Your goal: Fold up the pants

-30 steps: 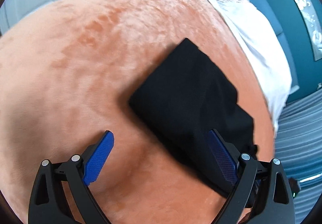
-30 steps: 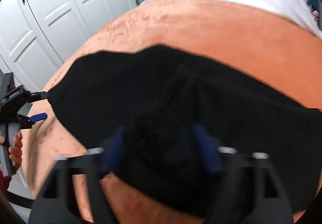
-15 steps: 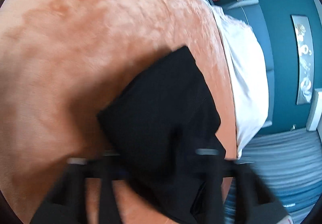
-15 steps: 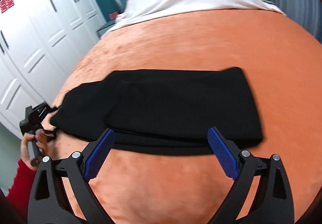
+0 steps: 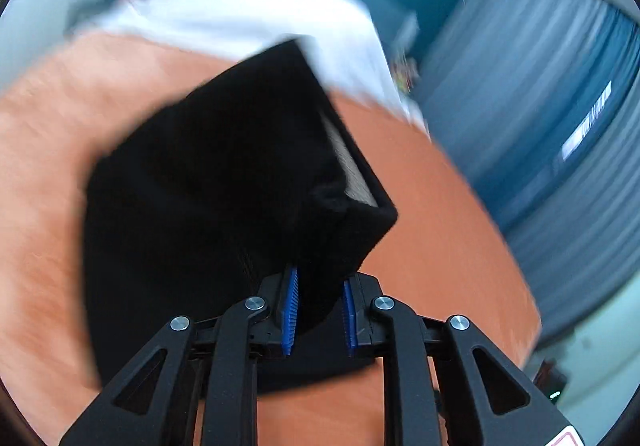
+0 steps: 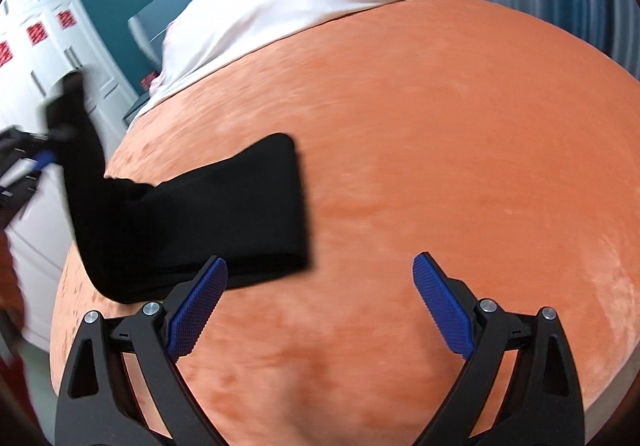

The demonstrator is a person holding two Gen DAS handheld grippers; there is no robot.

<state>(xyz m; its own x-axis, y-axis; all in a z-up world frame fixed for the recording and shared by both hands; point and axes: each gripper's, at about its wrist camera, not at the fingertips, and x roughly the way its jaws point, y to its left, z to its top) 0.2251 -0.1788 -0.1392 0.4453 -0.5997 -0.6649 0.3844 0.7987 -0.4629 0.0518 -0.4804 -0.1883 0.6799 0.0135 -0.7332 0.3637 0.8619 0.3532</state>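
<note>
Left gripper (image 5: 318, 312): we log it clamped on one end of the black pants (image 5: 224, 181), lifting that end off the orange bedspread (image 5: 432, 197).

Right gripper (image 6: 320, 306): fingers spread wide, holding nothing, just beside the near edge of the pants.

Progress: we judge the pants already folded into a narrow, layered band; the raised end probably remains to be carried over the resting end.

Pants: soft, thick, matte black; far end flat on the bedspread, below the white sheet (image 6: 280, 1).
</note>
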